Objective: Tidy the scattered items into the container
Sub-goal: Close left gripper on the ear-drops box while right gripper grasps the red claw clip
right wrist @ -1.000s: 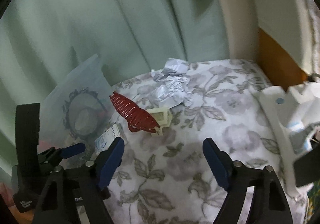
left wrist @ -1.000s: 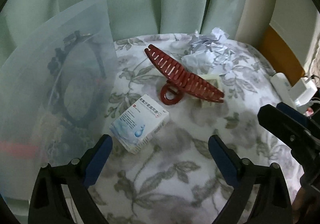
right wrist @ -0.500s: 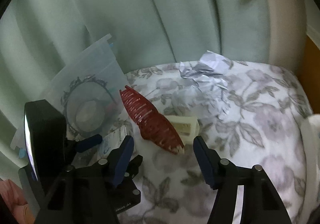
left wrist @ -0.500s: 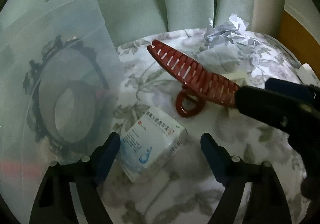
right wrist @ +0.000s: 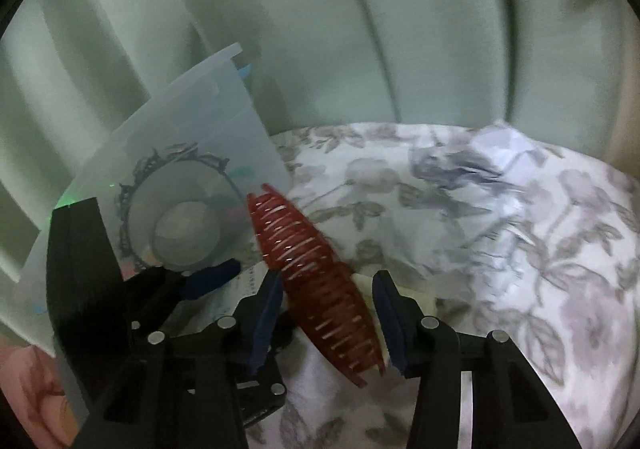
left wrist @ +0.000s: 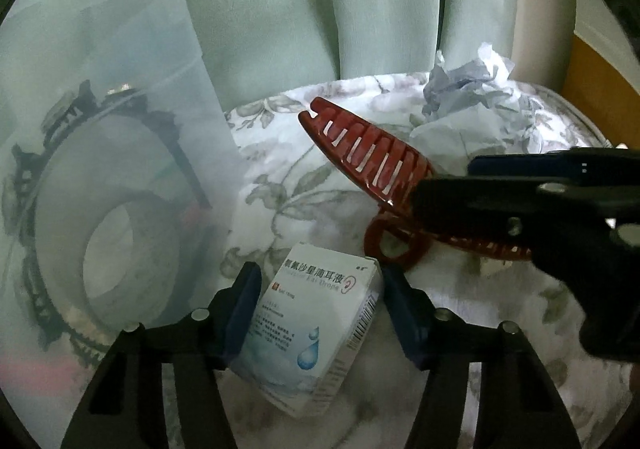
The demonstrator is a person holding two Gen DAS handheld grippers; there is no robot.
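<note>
Left tongs [left wrist: 316, 313], open, straddle the ear-drops box [left wrist: 316, 325]; right tongs [right wrist: 326, 325], open, straddle the red hair claw [right wrist: 316, 281]. Close squarely across each before lifting toward the translucent container [left wrist: 120, 169].

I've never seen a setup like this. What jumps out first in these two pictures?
A big dark-red hair clip lies on the flowered bedcover, sitting between the open fingers of the right hand-held gripper. The left hand-held gripper straddles a small white ear-drops box, its fingers open too. To the left stands a frosted plastic container with a black headband showing through its wall.
</note>
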